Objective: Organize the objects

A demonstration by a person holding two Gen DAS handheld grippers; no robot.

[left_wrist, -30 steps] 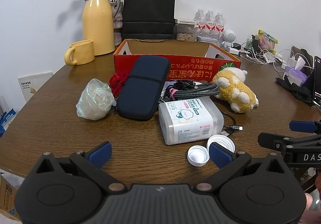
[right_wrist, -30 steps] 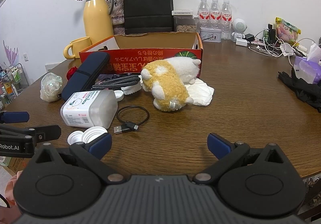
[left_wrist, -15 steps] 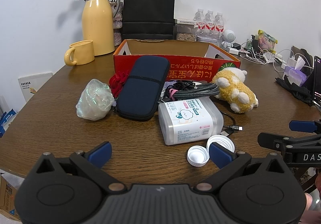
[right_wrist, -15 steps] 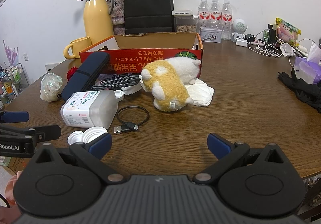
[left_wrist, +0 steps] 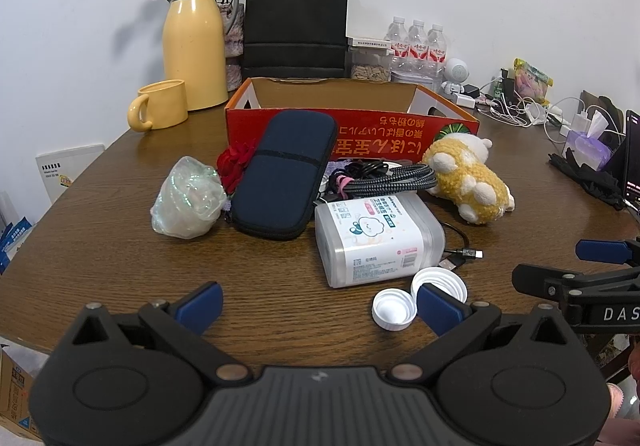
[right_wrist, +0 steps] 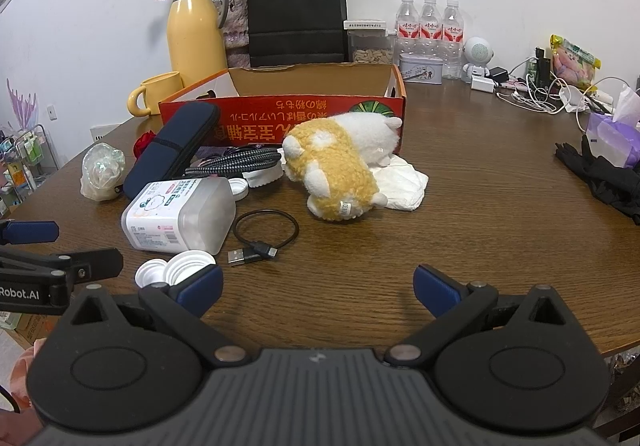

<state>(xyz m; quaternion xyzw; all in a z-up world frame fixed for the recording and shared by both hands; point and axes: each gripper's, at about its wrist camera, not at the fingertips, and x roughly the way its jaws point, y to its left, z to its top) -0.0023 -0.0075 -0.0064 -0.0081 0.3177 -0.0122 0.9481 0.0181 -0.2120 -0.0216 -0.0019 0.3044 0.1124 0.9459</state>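
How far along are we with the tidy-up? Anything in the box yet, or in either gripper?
Nothing looks done: no item shows inside the red box. Both the left gripper and right gripper are open and empty. The pouch, plastic jar, stuffed toy, cables and caps are all on the table.

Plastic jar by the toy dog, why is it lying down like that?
The jar lies tipped on its side with no lid on. Two white lids sit loose on the table beside it, so it looks knocked over.
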